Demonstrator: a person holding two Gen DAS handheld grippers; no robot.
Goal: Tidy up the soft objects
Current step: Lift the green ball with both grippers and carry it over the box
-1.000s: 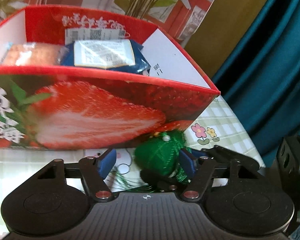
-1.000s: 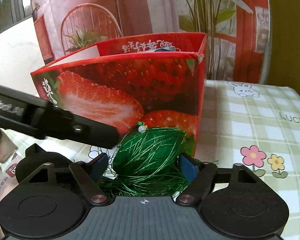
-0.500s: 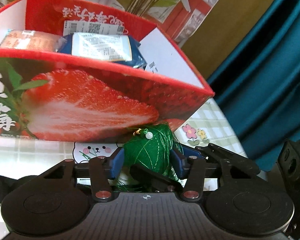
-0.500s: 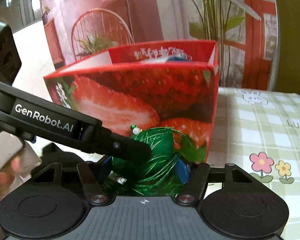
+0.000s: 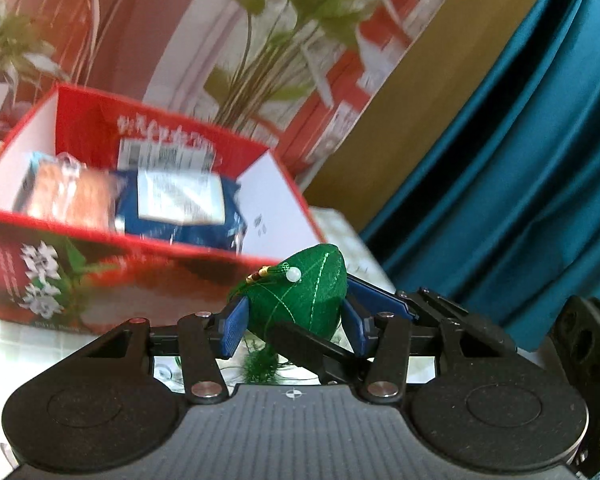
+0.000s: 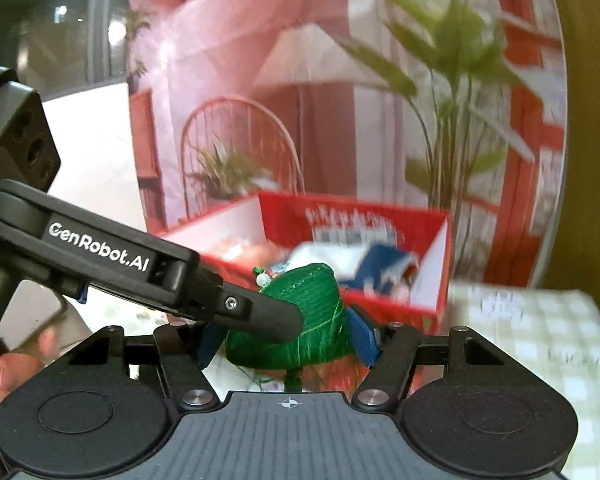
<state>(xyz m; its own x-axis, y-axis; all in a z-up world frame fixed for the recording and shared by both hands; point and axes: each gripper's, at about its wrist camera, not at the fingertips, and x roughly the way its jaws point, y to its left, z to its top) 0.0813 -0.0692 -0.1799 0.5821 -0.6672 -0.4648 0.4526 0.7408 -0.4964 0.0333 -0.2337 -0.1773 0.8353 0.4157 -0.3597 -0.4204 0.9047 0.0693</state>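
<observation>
1. Nearest in both views, the two grippers are sharing one load: a green thread-wrapped sachet (image 5: pixel 304 292) with a white bead (image 5: pixel 293 276) and a tassel (image 5: pixel 260 368) dangling under it.
2. The left gripper (image 5: pixel 292 316) is clamping the sachet partway closed, its blue pads (image 5: pixel 233 330) pressing on both flanks. Its jaws closed in during the last second and are now holding steady on the thing.
3. The right gripper (image 6: pixel 288 338) is also partway closed around the sachet; its right blue pad (image 6: pixel 362 336) is sitting against the thread, while a black finger of the left tool (image 6: pixel 256 316) is crossing in front of its left pad, so full contact there cannot be told.
4. The sachet is hanging in the air, near the red box (image 5: pixel 148 276) and roughly level with its near rim.
5. Risks, as a judgement: the soft body may be squeezed out sideways if the two grips pull apart; the loose tassel threads could be snagging on a finger or on the box rim; the crossed fingers could be knocking together on release.
6. Farther off, the box is already holding a blue packet (image 5: pixel 180 216) and an orange one (image 5: pixel 72 196), so free room inside is looking tight.
7. Farthest, a teal curtain (image 5: pixel 520 160) is hanging right.
</observation>
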